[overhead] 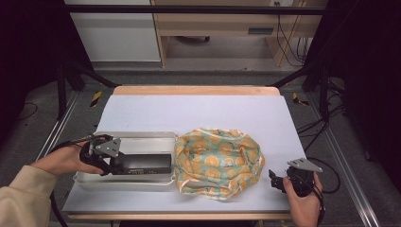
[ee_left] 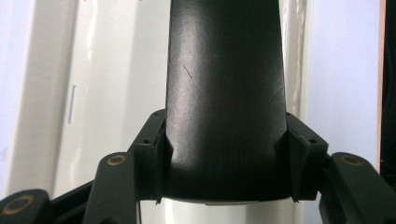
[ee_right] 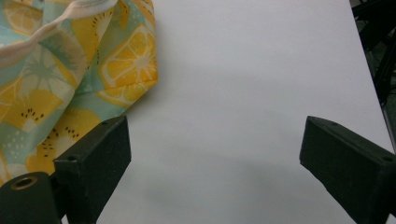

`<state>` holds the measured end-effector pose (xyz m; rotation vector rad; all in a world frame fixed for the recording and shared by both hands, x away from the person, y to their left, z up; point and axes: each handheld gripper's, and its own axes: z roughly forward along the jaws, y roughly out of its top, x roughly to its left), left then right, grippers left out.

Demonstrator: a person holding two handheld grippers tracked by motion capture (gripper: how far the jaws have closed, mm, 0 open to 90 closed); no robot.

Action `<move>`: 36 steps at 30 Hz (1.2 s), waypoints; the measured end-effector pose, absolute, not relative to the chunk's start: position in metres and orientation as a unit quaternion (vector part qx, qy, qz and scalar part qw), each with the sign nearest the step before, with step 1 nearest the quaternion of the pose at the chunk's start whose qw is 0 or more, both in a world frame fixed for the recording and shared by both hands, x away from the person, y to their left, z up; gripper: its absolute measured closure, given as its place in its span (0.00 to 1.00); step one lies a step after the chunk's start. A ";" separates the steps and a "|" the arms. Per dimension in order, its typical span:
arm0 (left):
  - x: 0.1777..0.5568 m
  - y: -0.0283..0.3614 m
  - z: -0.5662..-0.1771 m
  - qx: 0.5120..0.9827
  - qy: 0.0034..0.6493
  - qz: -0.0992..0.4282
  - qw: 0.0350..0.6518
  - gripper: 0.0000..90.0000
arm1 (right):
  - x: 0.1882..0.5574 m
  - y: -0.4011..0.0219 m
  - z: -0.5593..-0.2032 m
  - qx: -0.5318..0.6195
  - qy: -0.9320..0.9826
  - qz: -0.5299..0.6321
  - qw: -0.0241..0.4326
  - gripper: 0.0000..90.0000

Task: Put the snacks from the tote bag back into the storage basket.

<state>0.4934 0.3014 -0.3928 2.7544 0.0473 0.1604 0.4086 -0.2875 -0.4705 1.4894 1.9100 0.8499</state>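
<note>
Left gripper [overhead: 109, 166], jaws clamped on a flat black rectangular object [overhead: 142, 163] that lies lengthwise inside a shallow white tray [overhead: 137, 181] at the table's near left; in the left gripper view the object [ee_left: 226, 93] runs away between the two pads, smooth and faintly scratched, its far end cut off by the frame's top edge, so its full shape cannot be made out. Right gripper [overhead: 275, 180], jaws apart and holding nothing, low over the bare grey table [overhead: 198, 111] at the near right. Just beside the tray lies a crumpled cloth bag [overhead: 218, 161] printed with orange slices on pale green; its hem [ee_right: 51, 25] shows white.
</note>
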 end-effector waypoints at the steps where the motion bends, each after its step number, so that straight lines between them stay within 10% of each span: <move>1: 0.494 0.301 -0.396 0.980 0.015 0.052 0.190 0.48 | 0.409 -0.287 -0.471 0.555 0.717 0.315 0.282 0.10; 36: 0.499 0.299 -0.411 0.980 0.006 0.038 0.193 0.48 | 0.411 -0.283 -0.474 0.548 0.730 0.304 0.274 0.10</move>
